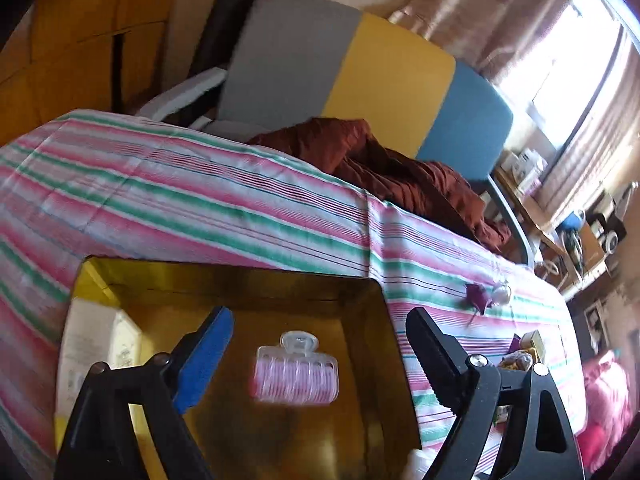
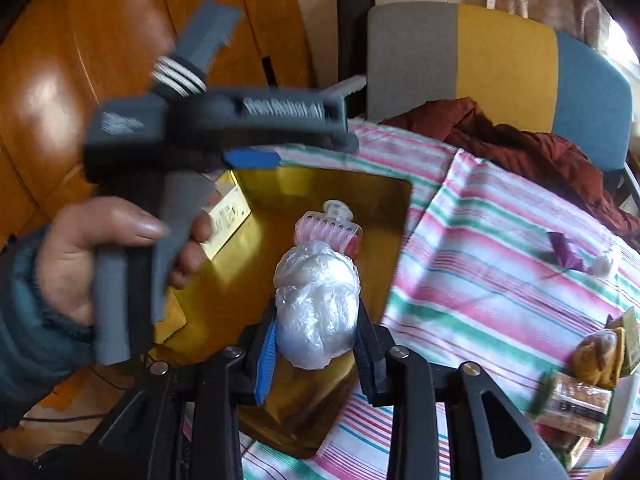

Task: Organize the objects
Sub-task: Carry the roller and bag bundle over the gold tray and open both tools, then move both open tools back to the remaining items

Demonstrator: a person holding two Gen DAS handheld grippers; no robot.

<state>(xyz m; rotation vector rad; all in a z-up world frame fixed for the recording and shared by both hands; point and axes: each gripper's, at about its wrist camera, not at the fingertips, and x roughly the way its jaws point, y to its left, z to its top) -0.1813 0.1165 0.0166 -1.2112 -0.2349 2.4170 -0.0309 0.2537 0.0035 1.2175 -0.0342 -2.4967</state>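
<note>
Two tools: left tool point(image 1: 320, 360) jaws apart, empty; right tool point(image 2: 316, 344) clamped on bag point(image 2: 316, 304).
Tray point(image 1: 360, 300): under both tools; roller point(image 1: 295, 372) lies inside.
Left to do: bag, purple scrap point(image 2: 566, 250), packets point(image 2: 580, 396) right of tools on bench point(image 1: 160, 200).
Unclear: bag's contents, packets blurred.

The left hand point(image 2: 72, 256) and its gripper body are blurring pretty badly, the snack packets point(image 2: 580, 392) are getting cut off at the edge, and the bagged thing point(image 2: 316, 304) is maybe cotton?
</note>
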